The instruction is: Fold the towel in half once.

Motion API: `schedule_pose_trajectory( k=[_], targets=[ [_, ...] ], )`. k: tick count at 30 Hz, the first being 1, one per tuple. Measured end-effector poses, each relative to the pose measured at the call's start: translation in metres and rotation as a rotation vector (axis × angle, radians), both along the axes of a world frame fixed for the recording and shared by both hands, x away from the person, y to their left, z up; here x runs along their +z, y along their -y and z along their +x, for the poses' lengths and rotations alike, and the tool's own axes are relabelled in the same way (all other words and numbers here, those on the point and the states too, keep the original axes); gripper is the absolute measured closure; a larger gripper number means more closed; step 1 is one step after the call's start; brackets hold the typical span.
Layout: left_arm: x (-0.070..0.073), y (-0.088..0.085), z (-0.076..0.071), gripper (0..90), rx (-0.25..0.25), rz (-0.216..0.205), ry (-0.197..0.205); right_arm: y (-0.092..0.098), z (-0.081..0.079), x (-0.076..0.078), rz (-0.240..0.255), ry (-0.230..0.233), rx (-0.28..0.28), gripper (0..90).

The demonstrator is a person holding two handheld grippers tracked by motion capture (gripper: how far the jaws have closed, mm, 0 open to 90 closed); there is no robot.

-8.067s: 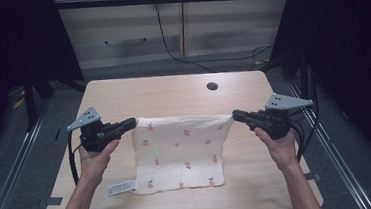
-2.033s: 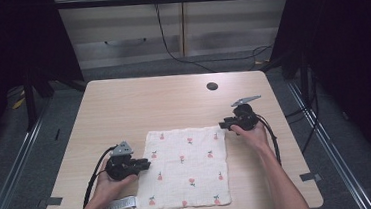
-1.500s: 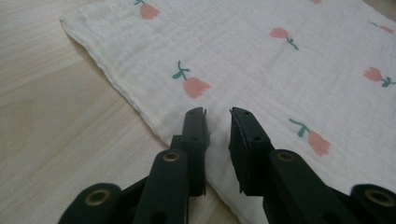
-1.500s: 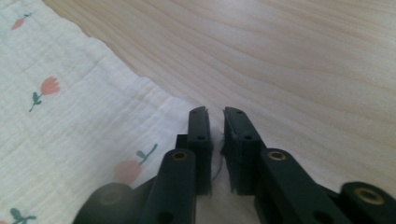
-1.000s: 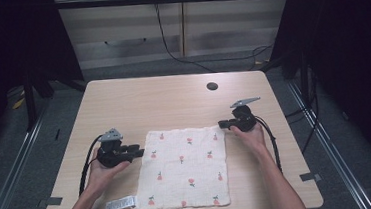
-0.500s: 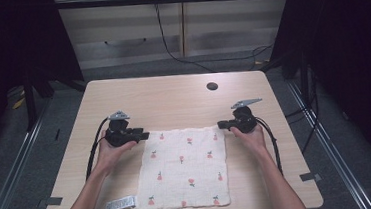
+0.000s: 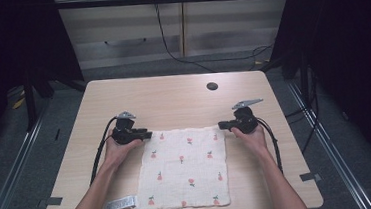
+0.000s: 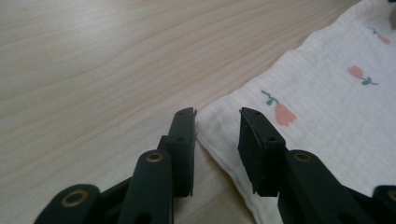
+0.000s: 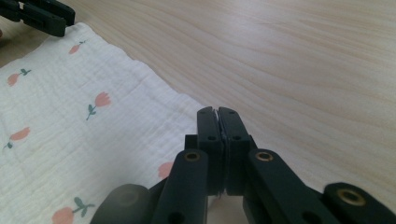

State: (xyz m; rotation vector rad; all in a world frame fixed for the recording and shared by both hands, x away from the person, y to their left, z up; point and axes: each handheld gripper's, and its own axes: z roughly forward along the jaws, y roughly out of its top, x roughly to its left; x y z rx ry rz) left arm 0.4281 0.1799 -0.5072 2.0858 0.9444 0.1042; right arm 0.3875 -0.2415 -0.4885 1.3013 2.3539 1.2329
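Observation:
A white cloth [image 7: 186,167] printed with small pink flowers lies flat on the wooden table [image 7: 173,103]. My left gripper [image 7: 148,135] sits at the cloth's far left corner. In the left gripper view its jaws [image 8: 217,116] stand apart with the corner of the cloth [image 8: 327,107] between them and a gap at each pad; they have just been closing. My right gripper [image 7: 221,125] rests at the far right corner. In the right gripper view its jaws [image 9: 218,112] are pressed together on the edge of the cloth [image 9: 84,126], and the left gripper [image 9: 46,16] shows far off.
A white label [image 7: 121,204] lies by the cloth's near left corner, close to the table's front edge. A dark round hole [image 7: 212,86] sits in the tabletop at the back right. Black cables trail from both grippers. Bare wood lies behind the cloth.
The left gripper has travelled from the cloth's near left side up to its far left corner. The right gripper has stayed put. Much earlier the cloth hung stretched between both grippers; it now lies flat.

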Motion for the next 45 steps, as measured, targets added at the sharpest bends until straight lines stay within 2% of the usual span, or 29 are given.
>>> schedule_pose_trajectory(
  k=[2,4,5,6,9,14,16,17,20,22,24,25,31,33,36,38,42,45],
  targets=[
    [0.000,0.001,0.000,67.0,-0.003,-0.003,0.002,0.000,0.000,-0.001,0.002,-0.005,-0.001,88.8],
    [0.000,0.004,-0.002,71.7,-0.014,0.022,0.029,0.000,-0.001,-0.001,0.001,-0.006,0.004,88.8],
    [0.000,0.005,-0.003,72.4,-0.023,0.027,0.029,0.000,-0.001,-0.001,0.003,-0.006,0.002,88.8],
    [-0.001,0.006,-0.004,78.5,-0.039,0.029,0.033,0.000,-0.001,-0.002,0.003,-0.005,0.004,88.8],
    [-0.002,0.007,-0.005,86.5,-0.044,0.009,0.028,0.000,-0.001,-0.004,0.010,-0.011,0.000,88.8],
    [-0.001,0.004,-0.005,88.1,-0.011,-0.013,0.010,0.001,-0.002,-0.003,0.005,-0.010,-0.001,89.0],
    [0.003,0.003,-0.005,88.2,0.000,-0.052,0.008,0.003,-0.001,-0.001,0.011,-0.003,-0.006,89.0],
    [0.005,0.003,-0.006,88.3,-0.006,-0.045,0.020,0.003,-0.001,0.000,0.012,0.001,-0.012,89.0],
    [0.016,0.001,-0.010,88.4,-0.011,-0.070,0.042,0.005,-0.001,0.006,0.025,0.021,-0.016,89.0],
    [0.025,0.001,-0.014,88.4,-0.003,-0.126,0.049,0.005,-0.002,0.010,0.041,0.033,-0.025,89.1],
    [0.033,0.006,-0.019,88.4,-0.024,-0.097,0.084,0.003,-0.002,0.012,0.044,0.045,-0.022,89.1],
    [0.035,0.006,-0.019,88.4,-0.021,-0.099,0.087,0.002,-0.002,0.014,0.046,0.050,-0.022,89.2],
    [0.049,-0.007,-0.019,88.5,0.018,-0.144,0.117,0.009,0.000,0.039,0.098,0.120,-0.047,89.3],
    [0.054,-0.011,-0.021,88.5,0.029,-0.178,0.124,0.012,0.000,0.048,0.092,0.130,-0.053,89.4],
    [0.063,-0.011,-0.023,88.5,0.028,-0.165,0.153,0.018,0.001,0.064,0.119,0.167,-0.057,89.4],
    [0.070,-0.012,-0.022,88.5,0.028,-0.196,0.165,0.020,0.001,0.073,0.126,0.185,-0.059,89.4],
    [0.082,-0.012,-0.023,88.5,0.023,-0.186,0.189,0.020,-0.001,0.085,0.121,0.207,-0.049,89.4],
    [0.092,-0.012,-0.025,88.5,0.022,-0.222,0.211,0.021,-0.003,0.093,0.125,0.226,-0.042,89.4]
  ],
)
